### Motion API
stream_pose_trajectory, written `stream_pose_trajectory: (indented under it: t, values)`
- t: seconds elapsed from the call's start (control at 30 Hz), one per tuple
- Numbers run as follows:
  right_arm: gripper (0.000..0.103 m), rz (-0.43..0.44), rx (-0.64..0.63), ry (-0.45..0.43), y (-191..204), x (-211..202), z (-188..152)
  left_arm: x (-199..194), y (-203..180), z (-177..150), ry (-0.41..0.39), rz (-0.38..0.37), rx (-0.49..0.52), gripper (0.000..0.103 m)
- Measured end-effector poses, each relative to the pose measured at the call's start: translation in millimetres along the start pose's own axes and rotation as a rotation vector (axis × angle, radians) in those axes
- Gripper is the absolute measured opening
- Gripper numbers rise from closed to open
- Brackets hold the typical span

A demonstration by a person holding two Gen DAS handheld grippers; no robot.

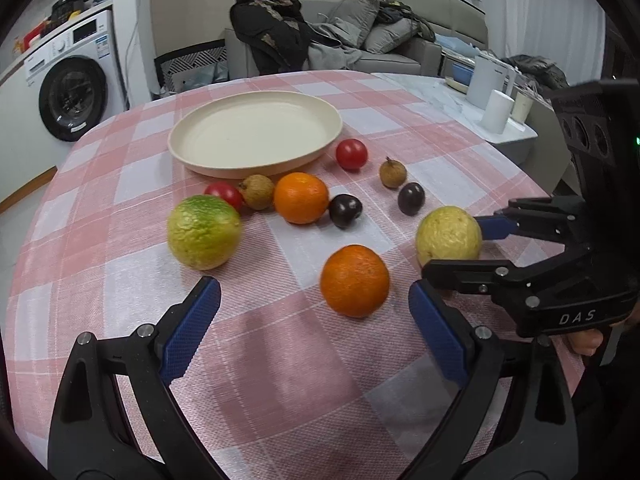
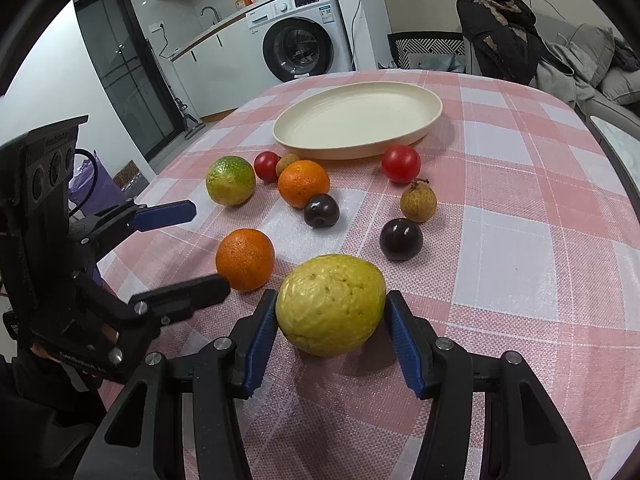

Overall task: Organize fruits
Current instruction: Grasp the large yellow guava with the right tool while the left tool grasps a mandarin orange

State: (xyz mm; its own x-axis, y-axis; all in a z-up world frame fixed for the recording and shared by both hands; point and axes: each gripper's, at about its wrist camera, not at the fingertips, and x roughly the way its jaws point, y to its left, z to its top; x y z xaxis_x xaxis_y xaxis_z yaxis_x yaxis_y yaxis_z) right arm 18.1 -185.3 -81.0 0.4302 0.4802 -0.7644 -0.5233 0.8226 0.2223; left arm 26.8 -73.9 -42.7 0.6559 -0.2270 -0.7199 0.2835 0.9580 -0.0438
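Woven cloth tablecloth (image 2: 520, 208), matt plate (image 2: 360, 120)

Even indoor light, soft shadows, fisheye-warped edges.

Tomato (image 1: 224, 194) half-hidden behind green citrus (image 1: 203, 232)

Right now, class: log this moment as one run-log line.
left claw: open, empty | right claw: pads against yellow guava, still on cloth | plate: empty | remaining fruit: on cloth
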Motion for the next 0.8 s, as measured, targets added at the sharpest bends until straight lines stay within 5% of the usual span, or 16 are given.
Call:
stream_pose_trajectory:
  t: [0.2, 0.43, 0.8]
  values:
    - [0.055, -0.002, 0.002, -0.006, -3, -2, -1, 10, -15, 2, 0.033, 0.008, 0.056, 0.094]
    - [0.052, 0.005, 0.006, -0.012, -2, -2, -2, 20, -19, 3, 0.075, -0.027, 0.078, 0.074]
    - [0.052, 0.052, 0.040, -0.052, -6, -9, 0, 21, -11, 4, 0.081, -0.071, 0.039, 0.061]
